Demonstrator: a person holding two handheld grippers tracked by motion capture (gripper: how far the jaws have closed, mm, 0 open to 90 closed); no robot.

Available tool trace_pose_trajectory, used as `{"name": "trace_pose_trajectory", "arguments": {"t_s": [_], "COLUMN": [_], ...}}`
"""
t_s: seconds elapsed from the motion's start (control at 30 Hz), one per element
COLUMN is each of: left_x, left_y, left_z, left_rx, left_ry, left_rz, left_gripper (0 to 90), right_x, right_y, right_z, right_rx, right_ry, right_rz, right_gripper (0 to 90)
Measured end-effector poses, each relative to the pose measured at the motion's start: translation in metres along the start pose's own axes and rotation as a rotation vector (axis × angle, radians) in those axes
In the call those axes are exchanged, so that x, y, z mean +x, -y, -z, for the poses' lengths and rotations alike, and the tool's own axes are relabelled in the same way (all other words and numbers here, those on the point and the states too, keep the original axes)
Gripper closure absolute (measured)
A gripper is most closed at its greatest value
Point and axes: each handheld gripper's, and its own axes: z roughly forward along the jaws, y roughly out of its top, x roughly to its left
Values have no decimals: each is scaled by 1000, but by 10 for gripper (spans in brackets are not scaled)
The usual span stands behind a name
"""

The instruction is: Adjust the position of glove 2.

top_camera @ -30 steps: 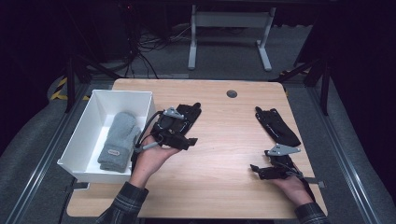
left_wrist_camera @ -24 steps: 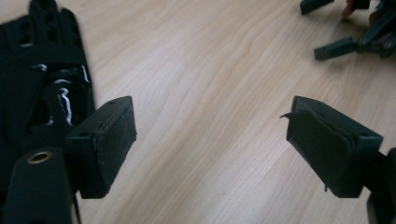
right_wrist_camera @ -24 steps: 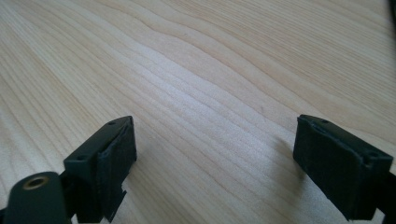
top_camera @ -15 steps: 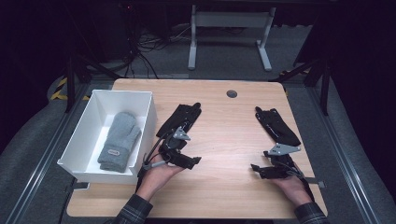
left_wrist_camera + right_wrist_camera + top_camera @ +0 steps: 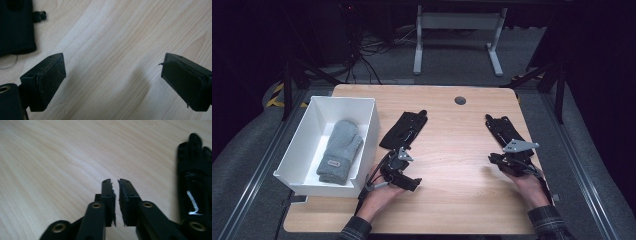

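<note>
Two black gloves lie flat on the wooden table (image 5: 452, 210). My left gripper (image 5: 408, 171) hovers low just in front of the left glove (image 5: 404, 131); its jaws have just been opening and stand wide apart over bare wood (image 5: 113, 82), with the glove's cuff (image 5: 15, 27) at the far left. My right gripper (image 5: 494, 161) sits at the near end of the right glove (image 5: 502, 129). Its jaws have just been closing and are shut with nothing between them (image 5: 116, 182). The right glove (image 5: 193, 177) lies beside them to the right.
A white box (image 5: 373, 125) stands at the table's left edge with a grey mitten (image 5: 340, 150) lying inside. A round cable hole (image 5: 460, 100) sits near the far edge. Bare wood stretches between the two gloves.
My left gripper has drawn back from the left glove toward the near edge and sunk lower, its jaws wider. The right gripper's jaws have gone from wide apart to shut.
</note>
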Motion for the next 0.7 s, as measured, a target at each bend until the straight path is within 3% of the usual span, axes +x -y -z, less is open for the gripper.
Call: {"name": "trace_pose_trajectory", "arguments": {"t_s": [0.13,0.17,0.23,0.33,0.37,0.53,0.7], "left_x": [-1,-2,-2,-4,-4,-2,-2], "left_y": [3,3,4,9,10,18,18], "left_z": [-3,-4,-5,-9,-9,-10,-10], "left_rx": [26,18,10,-24,-36,-101,-102], "left_ry": [-1,-16,-3,-33,-23,-24,-27], "left_rz": [-27,-30,-39,-97,-113,-105,-102], "left_gripper": [40,37,28,0,1,0,1], "right_x": [-21,-26,-36,-50,-55,-69,-78], "right_y": [-7,-8,-8,-9,-9,-8,-2], "right_z": [2,2,2,-1,-2,-7,-15], "right_rx": [-2,-4,-7,-4,-6,19,59], "right_ry": [22,33,45,76,90,129,150], "right_rz": [-23,-32,-44,-59,-66,-83,-101], "right_gripper": [899,899,899,900,900,900,900]}}
